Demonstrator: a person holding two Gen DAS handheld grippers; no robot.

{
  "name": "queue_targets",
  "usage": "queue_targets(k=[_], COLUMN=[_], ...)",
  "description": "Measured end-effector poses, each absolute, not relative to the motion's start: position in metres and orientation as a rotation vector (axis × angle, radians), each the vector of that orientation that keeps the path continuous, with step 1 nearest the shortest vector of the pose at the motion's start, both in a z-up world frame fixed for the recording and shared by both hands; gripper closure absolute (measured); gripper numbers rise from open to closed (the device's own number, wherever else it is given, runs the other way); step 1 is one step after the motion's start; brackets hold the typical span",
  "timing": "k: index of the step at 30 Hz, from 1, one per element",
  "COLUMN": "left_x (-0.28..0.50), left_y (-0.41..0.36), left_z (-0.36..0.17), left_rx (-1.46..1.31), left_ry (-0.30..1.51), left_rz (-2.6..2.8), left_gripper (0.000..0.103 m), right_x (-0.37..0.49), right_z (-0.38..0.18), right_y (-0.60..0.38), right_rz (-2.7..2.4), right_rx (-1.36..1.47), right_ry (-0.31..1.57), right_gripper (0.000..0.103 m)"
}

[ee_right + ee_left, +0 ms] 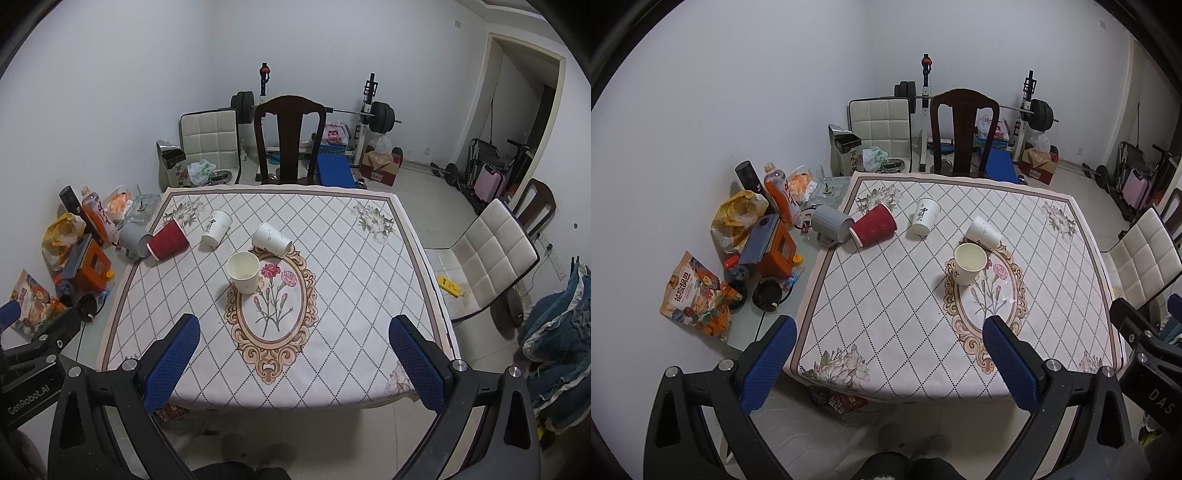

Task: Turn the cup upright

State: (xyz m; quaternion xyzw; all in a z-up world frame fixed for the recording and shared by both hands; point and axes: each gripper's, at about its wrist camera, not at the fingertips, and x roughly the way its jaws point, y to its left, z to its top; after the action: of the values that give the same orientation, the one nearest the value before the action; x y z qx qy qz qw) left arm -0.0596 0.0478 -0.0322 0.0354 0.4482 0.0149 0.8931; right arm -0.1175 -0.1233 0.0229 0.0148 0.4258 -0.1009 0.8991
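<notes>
On the patterned tablecloth (886, 295) (332, 258) one cream paper cup (968, 263) (243, 271) stands upright near the middle. Behind it a white paper cup (984, 231) (271, 239) lies on its side. Farther left a white cup with black writing (924, 216) (216, 227), a red ribbed cup (874, 229) (168, 240) and a grey ribbed cup (833, 223) (135, 238) also lie on their sides. My left gripper (890, 354) and my right gripper (295, 354) are both open and empty, held above the table's near edge, well short of the cups.
Snack bags, a bottle (779, 195) and an orange box (775, 251) crowd the table's left strip by the wall. A dark wooden chair (290, 140) stands at the far side, a white padded chair (495, 251) at the right. A barbell rack is behind.
</notes>
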Motion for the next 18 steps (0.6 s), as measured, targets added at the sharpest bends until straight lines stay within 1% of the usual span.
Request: queue_targets(k=[18], left_x=[-0.0594], left_y=[0.0477], left_z=[-0.0321], left_rx=[0.073], left_ry=[0.93], left_rz=[0.032], left_gripper=[0.0], right_x=[-0.1165], right_z=[0.0195], right_y=[-0.1238], right_rz=[-0.206], right_rx=[0.032], right_ry=[0.884], right_gripper=[0.0])
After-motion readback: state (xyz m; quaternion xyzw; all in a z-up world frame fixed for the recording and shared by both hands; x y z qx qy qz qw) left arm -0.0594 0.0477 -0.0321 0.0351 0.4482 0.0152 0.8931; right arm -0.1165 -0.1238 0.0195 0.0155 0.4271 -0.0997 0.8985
